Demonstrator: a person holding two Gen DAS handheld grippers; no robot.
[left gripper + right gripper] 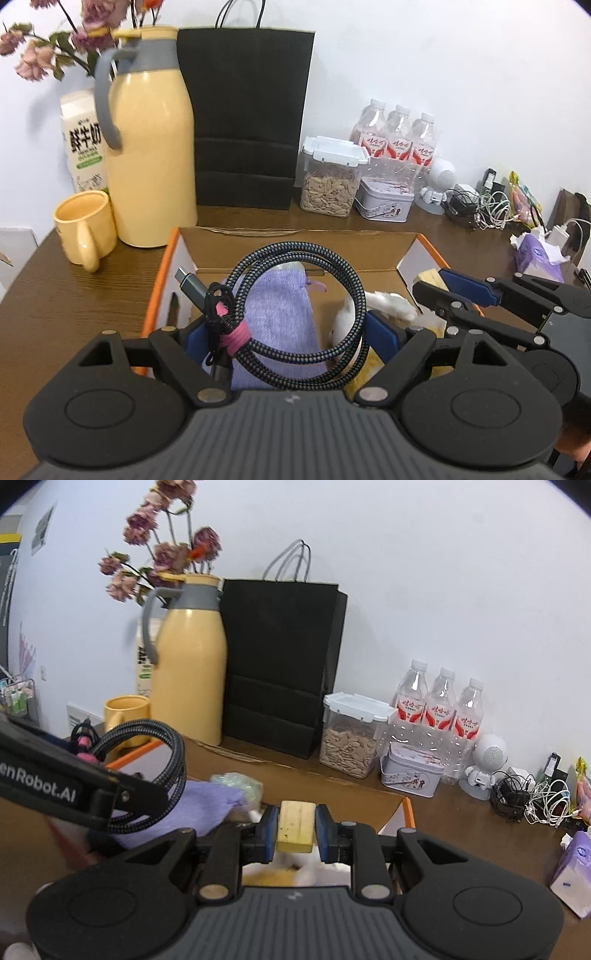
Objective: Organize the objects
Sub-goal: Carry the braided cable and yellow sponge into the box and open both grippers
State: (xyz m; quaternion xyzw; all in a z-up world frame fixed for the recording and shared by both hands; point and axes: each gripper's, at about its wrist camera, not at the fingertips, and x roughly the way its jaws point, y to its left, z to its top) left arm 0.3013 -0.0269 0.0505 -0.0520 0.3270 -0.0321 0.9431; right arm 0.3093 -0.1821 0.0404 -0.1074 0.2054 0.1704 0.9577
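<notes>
My left gripper (291,332) holds a coiled black braided cable (295,317) with a pink tie over an open cardboard box (295,242) with orange edges. The jaws stand wide around the coil, which spans them. A purple cloth (277,314) and a white plush item (388,301) lie in the box. My right gripper (295,827) is shut on a yellow block (295,827), also over the box (332,786). It shows at the right in the left wrist view (436,284). The cable and left gripper show at the left in the right wrist view (147,771).
A yellow jug (151,147), yellow mug (83,229), milk carton (83,144) and black paper bag (247,118) stand behind the box. A seed container (332,177), tin (384,199), water bottles (399,140), a white robot toy (487,764), tangled cables (532,801) and a tissue pack (535,254) sit to the right.
</notes>
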